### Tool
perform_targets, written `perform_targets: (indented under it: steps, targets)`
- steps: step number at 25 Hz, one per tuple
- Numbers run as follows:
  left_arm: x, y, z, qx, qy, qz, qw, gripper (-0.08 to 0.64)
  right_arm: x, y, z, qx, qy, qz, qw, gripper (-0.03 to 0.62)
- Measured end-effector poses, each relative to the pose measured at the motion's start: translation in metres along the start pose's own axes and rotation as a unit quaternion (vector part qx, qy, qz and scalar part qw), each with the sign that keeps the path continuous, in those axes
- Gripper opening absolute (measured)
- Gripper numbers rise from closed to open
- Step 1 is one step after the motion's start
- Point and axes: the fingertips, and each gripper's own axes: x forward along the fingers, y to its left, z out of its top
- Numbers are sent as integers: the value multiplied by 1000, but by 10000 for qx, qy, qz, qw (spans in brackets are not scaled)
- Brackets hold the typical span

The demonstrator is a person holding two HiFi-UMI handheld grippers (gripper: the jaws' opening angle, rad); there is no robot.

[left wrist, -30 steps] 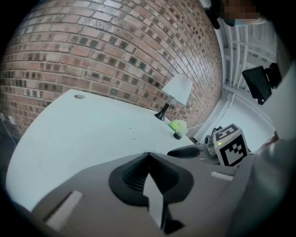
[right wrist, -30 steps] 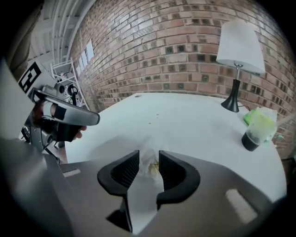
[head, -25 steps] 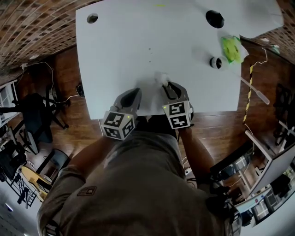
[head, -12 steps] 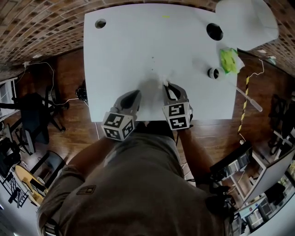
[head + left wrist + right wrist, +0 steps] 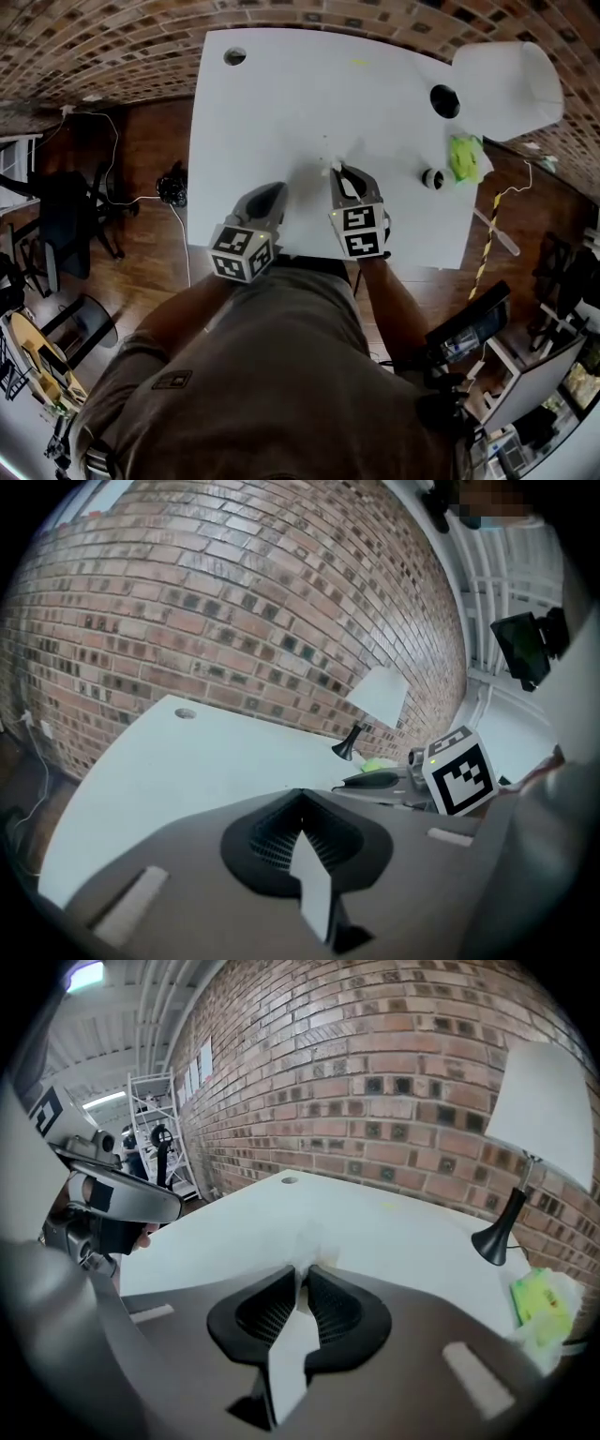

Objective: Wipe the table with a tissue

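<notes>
head view: the left gripper (image 5: pixel 274 190) and right gripper (image 5: pixel 340 172) sit side by side over the near edge of the white table (image 5: pixel 281 103). a lamp (image 5: pixel 506 89) and a green pack (image 5: pixel 466 157) stand well apart, at the far right.

left gripper view: its jaws are together with nothing between them, idle above the table.

right gripper view: its jaws have just been closing and now stand narrow, pinching the tissue (image 5: pixel 308 1241). only a small white tuft pokes out past the tips. whether it touches the table i cannot tell.

risks, as i judge them: the tuft is small, so a hard press could drag the jaw tips on the table instead of the paper. the pinch is thin, so friction in a long stroke may pull the tissue free. a wide sweep to the right could knock the lamp or the pack.
</notes>
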Motion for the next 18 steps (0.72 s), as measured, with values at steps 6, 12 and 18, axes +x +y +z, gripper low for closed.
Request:
perform_targets:
  steps: [6, 12, 18]
  targets:
    - [-7, 12, -2, -138, 28, 236, 9996, 2, 27, 10, -8, -276, 240, 222, 9991, 55]
    - [-16, 31, -7, -244, 82, 535, 9982, 2, 56, 20, -16, -694, 474, 373, 9958, 55]
    - [-18, 36, -10, -288, 149, 631, 9975, 2, 71, 26, -22, -880, 625, 409, 9933, 55]
